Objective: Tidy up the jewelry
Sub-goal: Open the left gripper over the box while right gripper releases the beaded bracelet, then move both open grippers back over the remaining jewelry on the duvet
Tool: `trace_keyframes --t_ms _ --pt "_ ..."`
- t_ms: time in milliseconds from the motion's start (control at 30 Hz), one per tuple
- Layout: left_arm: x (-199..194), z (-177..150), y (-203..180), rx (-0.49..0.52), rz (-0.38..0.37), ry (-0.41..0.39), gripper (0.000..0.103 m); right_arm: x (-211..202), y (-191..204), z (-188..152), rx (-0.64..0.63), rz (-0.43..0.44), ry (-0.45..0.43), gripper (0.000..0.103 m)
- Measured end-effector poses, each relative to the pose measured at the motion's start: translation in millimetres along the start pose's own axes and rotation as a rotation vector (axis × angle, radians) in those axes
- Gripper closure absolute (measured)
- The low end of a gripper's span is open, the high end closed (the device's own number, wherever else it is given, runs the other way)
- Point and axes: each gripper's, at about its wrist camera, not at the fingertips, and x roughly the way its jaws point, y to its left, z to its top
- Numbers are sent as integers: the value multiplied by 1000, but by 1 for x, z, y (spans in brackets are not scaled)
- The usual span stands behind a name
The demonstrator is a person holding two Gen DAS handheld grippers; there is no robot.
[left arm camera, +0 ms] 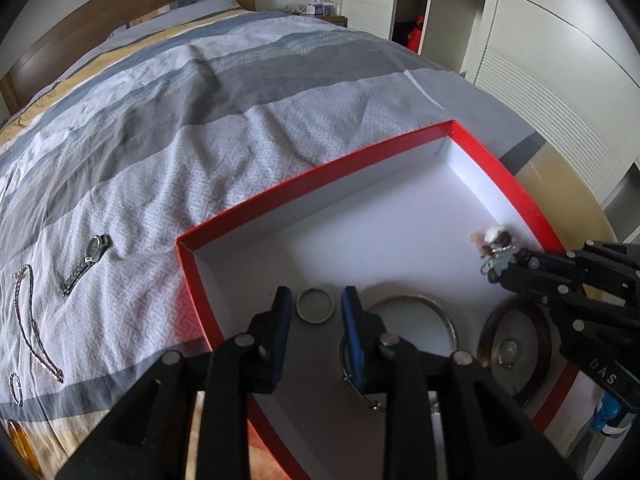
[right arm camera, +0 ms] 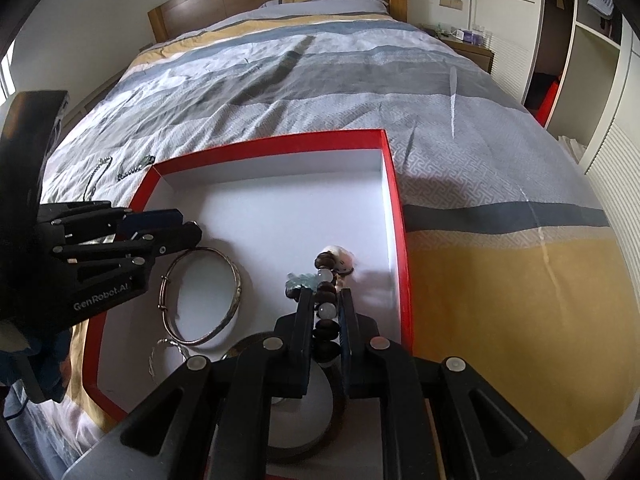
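Right gripper (right arm camera: 326,304) clamped on the beaded bracelet (right arm camera: 325,280), low inside the red box (right arm camera: 396,200), near its right wall. Best lowered until the beads rest on the white floor, then let go slowly and lifted straight up so nothing snags on the pads; worth keeping clear of the large bangle (right arm camera: 202,296) to the left and the dark ring below. Beads running up between the fingers, charm end poking out just past the tips.

Left gripper (left arm camera: 316,312) with jaws apart and empty, hovering over the box's left part, a small ring (left arm camera: 315,305) lying on the floor right between the tips, seemingly not pinched. Outside on the bedspread (left arm camera: 240,92), off to the left: a wristwatch (left arm camera: 94,250) and a chain (left arm camera: 32,320) waiting, well apart from both grippers
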Motion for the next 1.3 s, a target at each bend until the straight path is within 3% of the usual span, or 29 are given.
trace_keyframes --t_ms 333,733,1000,1300 --pt "-26 -7 -4 -4 -10 -24 69 -16 3 -7 7 -24 -2 82" --pt "-91 -28 5 -30 23 -92 68 -61 16 -16 27 -35 -45 77" --pt "-151 -56 28 -59 76 -145 62 -96 38 -27 39 -30 -79 68" --pt "-209 -102 62 -105 146 -160 62 -128 83 -32 16 10 -119 68"
